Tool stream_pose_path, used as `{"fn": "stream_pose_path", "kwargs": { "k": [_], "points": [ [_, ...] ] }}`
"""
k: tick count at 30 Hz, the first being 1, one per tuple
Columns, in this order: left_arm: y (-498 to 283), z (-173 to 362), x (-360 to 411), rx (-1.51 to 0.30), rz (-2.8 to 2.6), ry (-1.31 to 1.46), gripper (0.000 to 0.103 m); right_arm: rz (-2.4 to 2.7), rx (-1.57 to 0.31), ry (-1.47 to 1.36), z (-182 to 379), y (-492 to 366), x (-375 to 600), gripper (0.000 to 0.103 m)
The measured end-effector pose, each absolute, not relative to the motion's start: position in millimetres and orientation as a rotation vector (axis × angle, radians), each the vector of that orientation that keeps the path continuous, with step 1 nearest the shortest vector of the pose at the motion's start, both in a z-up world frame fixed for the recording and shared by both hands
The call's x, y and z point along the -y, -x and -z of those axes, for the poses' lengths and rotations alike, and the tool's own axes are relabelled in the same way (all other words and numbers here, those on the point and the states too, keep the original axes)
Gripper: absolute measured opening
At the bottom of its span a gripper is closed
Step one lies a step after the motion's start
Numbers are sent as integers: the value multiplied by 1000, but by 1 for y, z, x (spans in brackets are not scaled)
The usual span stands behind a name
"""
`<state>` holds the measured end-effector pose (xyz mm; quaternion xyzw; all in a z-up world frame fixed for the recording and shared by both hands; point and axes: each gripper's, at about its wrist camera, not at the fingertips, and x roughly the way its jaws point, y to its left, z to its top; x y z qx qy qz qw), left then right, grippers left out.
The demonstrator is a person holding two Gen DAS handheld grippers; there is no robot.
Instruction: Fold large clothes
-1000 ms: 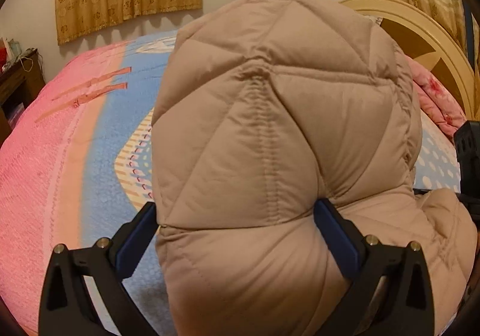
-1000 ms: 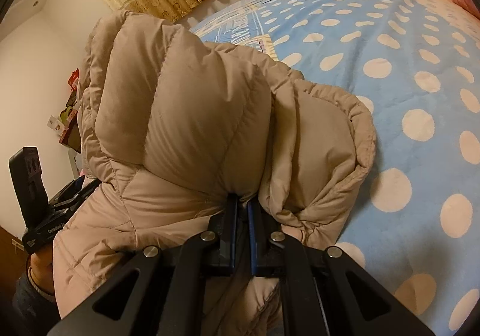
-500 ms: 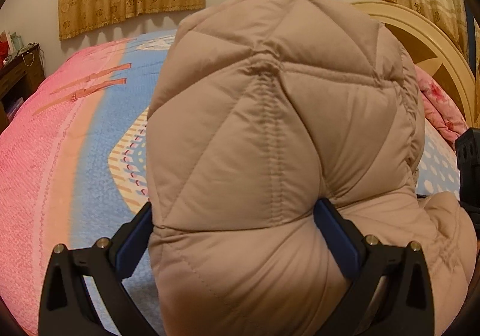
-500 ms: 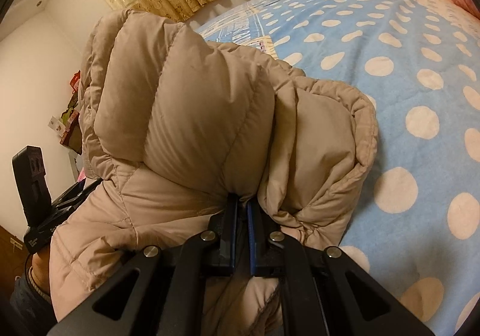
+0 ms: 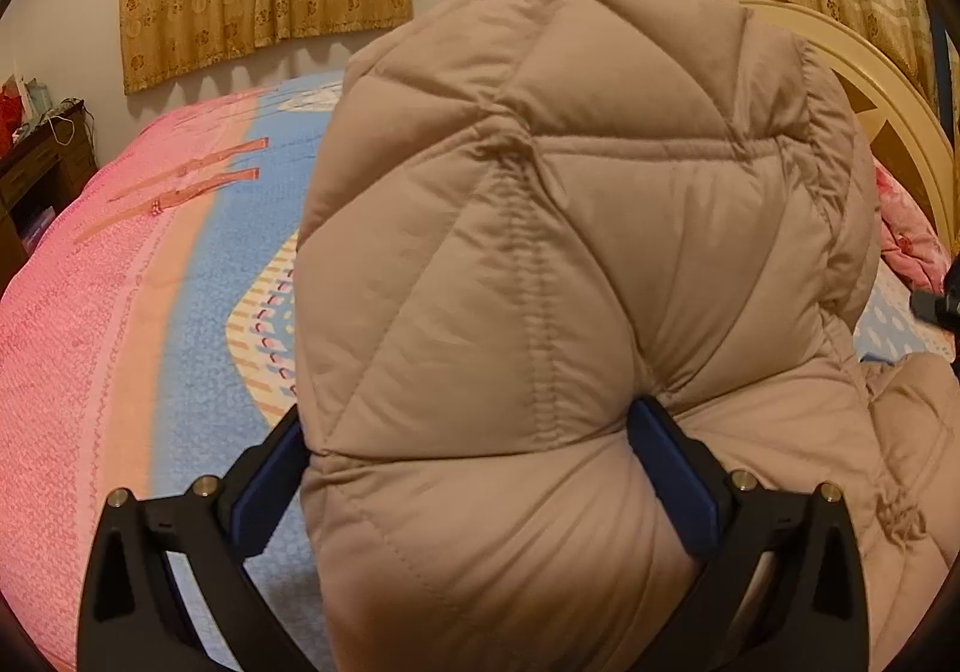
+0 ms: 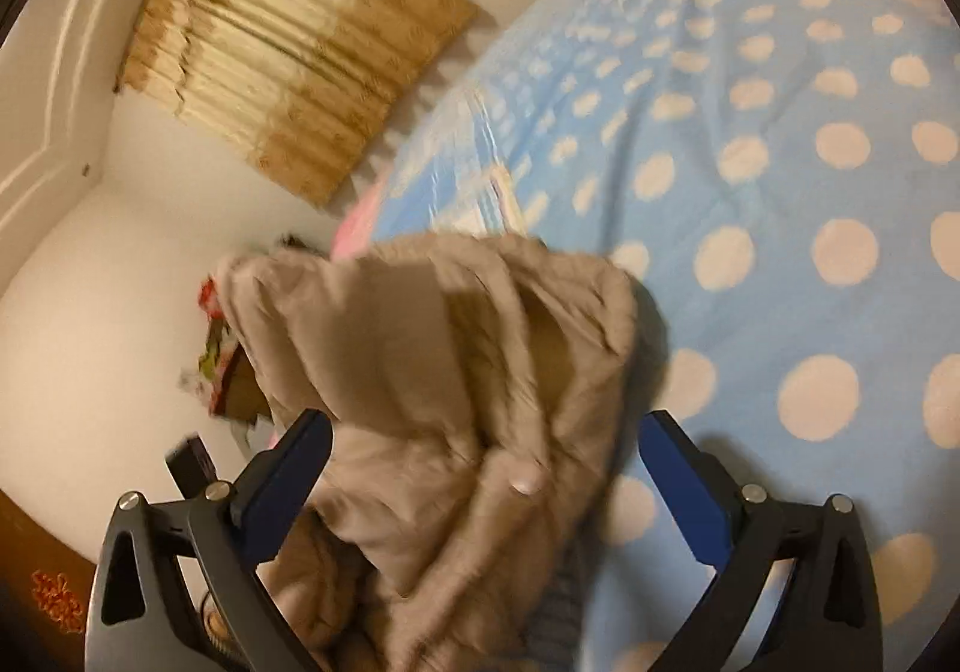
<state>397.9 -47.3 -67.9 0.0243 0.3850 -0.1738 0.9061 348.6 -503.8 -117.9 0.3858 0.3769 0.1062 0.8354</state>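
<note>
Over the bed (image 6: 780, 192), left gripper (image 5: 474, 468) jaws clamp the puffy coat (image 5: 570, 252) bulging upward; right gripper (image 6: 486, 468) jaws gape wide

I see puffy tan quilted jacket (image 5: 540, 282) bunched into thick mound, diagonal stitch lines meeting at centre seam. Bulk rises up in my left view, filling most of it. In my right view jacket (image 6: 456, 402) is blurred, crumpled in folds on blue polka-dot bed cover (image 6: 780, 204).

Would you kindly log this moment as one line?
left gripper: shut on puffer jacket | right gripper: open, jacket released | bed: underneath
</note>
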Motion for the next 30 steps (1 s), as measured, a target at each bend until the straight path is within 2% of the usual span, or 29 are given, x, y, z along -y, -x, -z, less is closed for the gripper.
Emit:
{"fn": "stream_pose_path", "kwargs": {
  "k": [8, 23, 25, 27, 30],
  "points": [
    [-398, 68, 48, -795, 360, -48, 103, -383, -878, -858, 142, -372, 491, 102],
    [-402, 71, 39, -822, 385, 23, 103, -404, -965, -713, 155, -432, 436, 102],
    [-401, 69, 33, -829, 405, 58, 103, -406, -955, -699, 153, -430, 433, 99],
    [-397, 62, 17, -825, 442, 145, 103, -420, -925, -687, 154, -420, 436, 85],
    [-388, 55, -17, -799, 469, 315, 103, -455, -876, -727, 160, -410, 448, 72]
  ]
}}
